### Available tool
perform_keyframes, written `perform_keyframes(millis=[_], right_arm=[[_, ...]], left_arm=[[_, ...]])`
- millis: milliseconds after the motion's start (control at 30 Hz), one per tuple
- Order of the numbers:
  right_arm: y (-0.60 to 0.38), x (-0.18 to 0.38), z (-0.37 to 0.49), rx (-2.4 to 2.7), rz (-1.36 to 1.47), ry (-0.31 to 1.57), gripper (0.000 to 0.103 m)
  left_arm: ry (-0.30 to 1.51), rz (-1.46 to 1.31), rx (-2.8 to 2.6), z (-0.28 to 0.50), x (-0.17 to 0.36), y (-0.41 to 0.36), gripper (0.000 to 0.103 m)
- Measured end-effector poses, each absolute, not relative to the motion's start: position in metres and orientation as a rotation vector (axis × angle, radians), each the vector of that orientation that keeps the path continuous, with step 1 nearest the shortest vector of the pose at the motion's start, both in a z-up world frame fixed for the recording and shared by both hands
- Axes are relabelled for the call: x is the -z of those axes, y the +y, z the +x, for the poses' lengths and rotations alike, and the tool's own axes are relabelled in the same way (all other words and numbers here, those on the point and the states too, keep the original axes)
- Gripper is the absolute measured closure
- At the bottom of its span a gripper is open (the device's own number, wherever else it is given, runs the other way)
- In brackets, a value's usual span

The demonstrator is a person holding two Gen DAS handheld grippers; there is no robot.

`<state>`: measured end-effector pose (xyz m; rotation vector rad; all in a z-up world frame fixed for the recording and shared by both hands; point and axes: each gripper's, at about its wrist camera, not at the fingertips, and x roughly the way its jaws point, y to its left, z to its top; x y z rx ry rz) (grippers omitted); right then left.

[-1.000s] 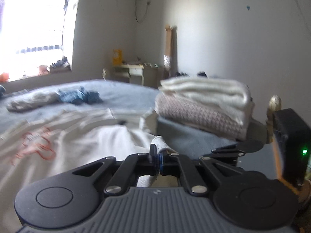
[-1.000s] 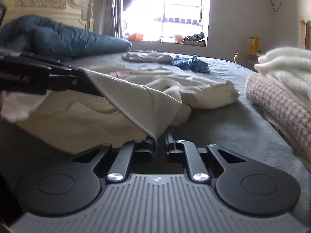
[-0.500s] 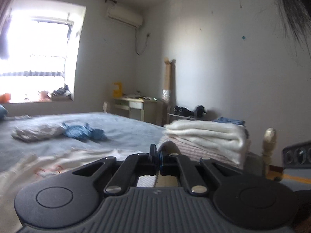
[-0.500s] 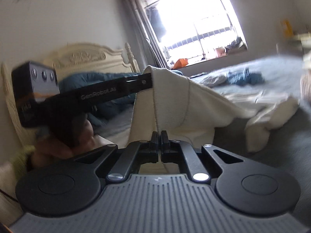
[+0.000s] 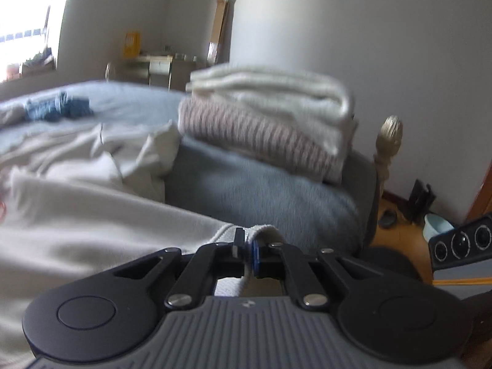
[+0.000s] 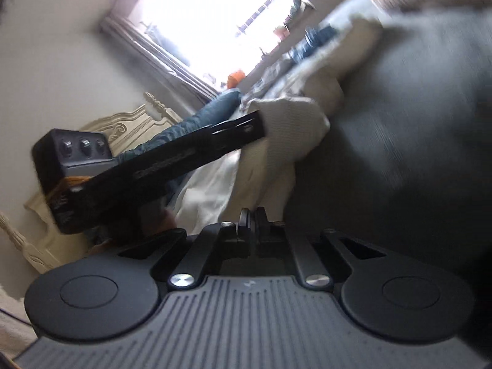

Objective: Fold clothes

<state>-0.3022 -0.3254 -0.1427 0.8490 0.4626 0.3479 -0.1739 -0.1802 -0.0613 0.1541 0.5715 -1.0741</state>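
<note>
The left tongs (image 5: 246,247) are clenched on the ribbed hem of a cream garment (image 5: 92,215), the cloth being pinched between the black finger and the blue-padded one. From that pinched edge the garment is spread back across the grey bed (image 5: 261,190), rumpled towards the middle, with a loose sleeve end (image 5: 160,147) lying just beside a stack of 2 folded items (image 5: 270,113): a white one on top of a pinkish knitted one. The stack sits near the foot corner of the bed, close to a carved bedpost (image 5: 390,135). Between the held hem and the stack a bare strip of grey cover is left. A blue cloth (image 5: 58,109) is seen well apart, towards the window side.

In the right wrist view, which is strongly rolled and blurred, the right tongs (image 6: 252,215) are seen with their fingers together, opening only by a sliver; whether any cloth is caught between them cannot be told, though cream fabric (image 6: 215,190) lies directly beyond the tips. The left tongs (image 6: 261,127) are seen from the side there, a corner of the garment (image 6: 292,123) being gripped at the tip. To the right of that corner a broad stretch of dark grey bed cover (image 6: 399,123) is unoccupied
</note>
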Motion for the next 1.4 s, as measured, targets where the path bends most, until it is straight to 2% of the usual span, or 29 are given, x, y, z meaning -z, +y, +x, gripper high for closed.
perform_keyframes(millis=[100, 200, 267, 333, 367, 467, 600, 733, 833, 933, 1200, 1400], right_arm=[[-0.334, 0.157, -0.312, -0.351, 0.897, 0.543, 0.098], [-0.353, 0.158, -0.325, -0.298, 0.885, 0.562, 0.098], [-0.370, 0.153, -0.332, -0.258, 0.894, 0.538, 0.097], [-0.384, 0.146, -0.327, -0.238, 0.914, 0.501, 0.095], [-0.390, 0.143, -0.320, -0.234, 0.927, 0.485, 0.090], [-0.401, 0.135, -0.291, -0.244, 0.974, 0.471, 0.072], [-0.402, 0.120, -0.255, -0.250, 0.990, 0.505, 0.071], [-0.379, 0.083, -0.243, -0.294, 0.815, 0.464, 0.070], [-0.354, 0.060, -0.236, -0.345, 0.647, 0.420, 0.069], [-0.300, 0.041, -0.228, -0.488, 0.448, 0.417, 0.067], [-0.119, 0.039, -0.219, -0.741, -0.188, 0.438, 0.064], [-0.061, 0.046, -0.210, -0.777, -0.373, 0.444, 0.063]], left_arm=[[0.600, 0.157, 1.094, -0.177, 0.062, -0.170, 0.098], [0.639, 0.162, 1.119, -0.185, 0.057, -0.153, 0.092], [0.689, 0.122, 1.120, -0.187, 0.058, -0.140, 0.085], [0.742, 0.049, 1.129, -0.189, 0.060, -0.128, 0.067], [0.755, 0.014, 1.128, -0.190, 0.060, -0.121, 0.064], [0.729, -0.027, 1.098, -0.203, 0.054, -0.099, 0.061], [0.658, -0.006, 0.938, -0.219, 0.022, -0.039, 0.058], [0.582, 0.004, 0.698, -0.230, -0.022, 0.044, 0.046], [0.572, -0.039, 0.497, -0.232, -0.038, 0.101, 0.045], [0.588, -0.180, 0.379, -0.226, -0.027, 0.143, 0.045], [0.704, -0.469, 0.288, -0.187, 0.048, 0.197, 0.045], [0.723, -0.570, 0.322, -0.177, 0.090, 0.209, 0.050]])
